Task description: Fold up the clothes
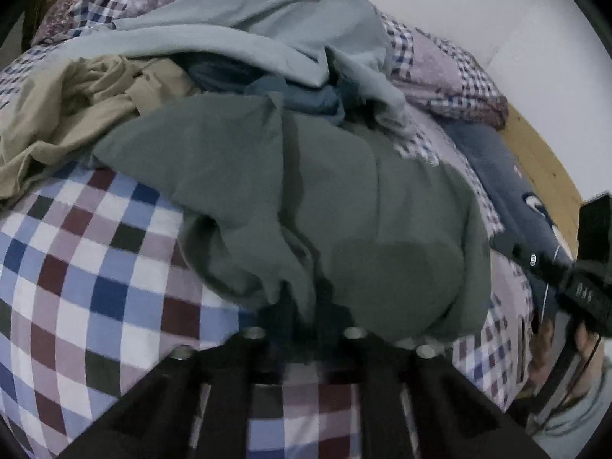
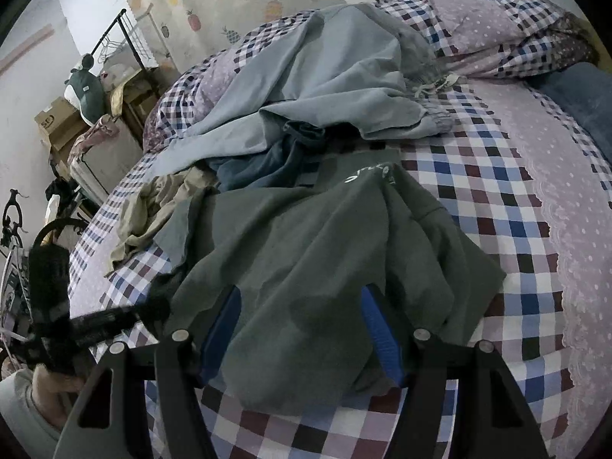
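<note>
Currently: grey-green garment [image 2: 306, 252], rumpled on checked bed [image 2: 497, 199]. Right gripper [image 2: 302, 329] jaws wide, straddling its near hem; left gripper [image 1: 302, 317] jaws indiscernible. Advice: pinch one layer, draw flat.

**Dim, flat indoor light with heavy fisheye bending**

Both views are dull and cool-toned, with soft shadows only. The brightest patch is the white wall [image 1: 478, 7] at one o'clock in the left view. Checks on the bedsheet [image 2: 497, 199] curve toward the black-vignetted rims. Nearest parts at six o'clock look smeared.
</note>
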`<control>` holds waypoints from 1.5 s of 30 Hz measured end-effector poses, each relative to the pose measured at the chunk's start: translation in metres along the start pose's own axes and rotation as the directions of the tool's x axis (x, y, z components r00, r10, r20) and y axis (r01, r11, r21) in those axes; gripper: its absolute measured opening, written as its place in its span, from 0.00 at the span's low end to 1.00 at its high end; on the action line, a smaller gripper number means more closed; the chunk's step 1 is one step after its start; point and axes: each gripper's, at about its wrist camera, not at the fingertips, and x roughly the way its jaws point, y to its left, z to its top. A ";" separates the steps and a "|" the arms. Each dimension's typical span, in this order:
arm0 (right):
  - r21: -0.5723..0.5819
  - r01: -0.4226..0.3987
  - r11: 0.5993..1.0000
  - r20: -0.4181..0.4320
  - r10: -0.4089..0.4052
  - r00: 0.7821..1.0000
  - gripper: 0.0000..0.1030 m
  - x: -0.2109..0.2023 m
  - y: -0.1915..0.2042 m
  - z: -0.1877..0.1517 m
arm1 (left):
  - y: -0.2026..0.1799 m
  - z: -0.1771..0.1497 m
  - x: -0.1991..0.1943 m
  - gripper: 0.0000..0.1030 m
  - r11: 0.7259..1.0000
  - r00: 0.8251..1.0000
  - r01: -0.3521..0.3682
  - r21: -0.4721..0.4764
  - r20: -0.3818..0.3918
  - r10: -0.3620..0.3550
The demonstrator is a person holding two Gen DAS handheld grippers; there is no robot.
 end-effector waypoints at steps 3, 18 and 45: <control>-0.018 0.000 1.000 0.007 0.000 1.000 0.67 -0.006 -0.001 -0.001 | 0.000 0.020 -0.028 0.04 0.998 0.990 0.064 -0.021 0.128 -0.061; -0.251 -0.087 0.964 -0.182 0.041 0.982 0.67 0.007 0.022 -0.038 | 0.061 0.057 -0.068 0.03 0.964 0.904 0.099 -0.249 0.427 0.017; 0.137 0.308 0.941 0.216 -0.332 0.918 0.58 -0.027 -0.061 0.009 | 0.018 0.043 -0.030 0.74 0.995 0.968 0.057 -0.083 0.248 -0.035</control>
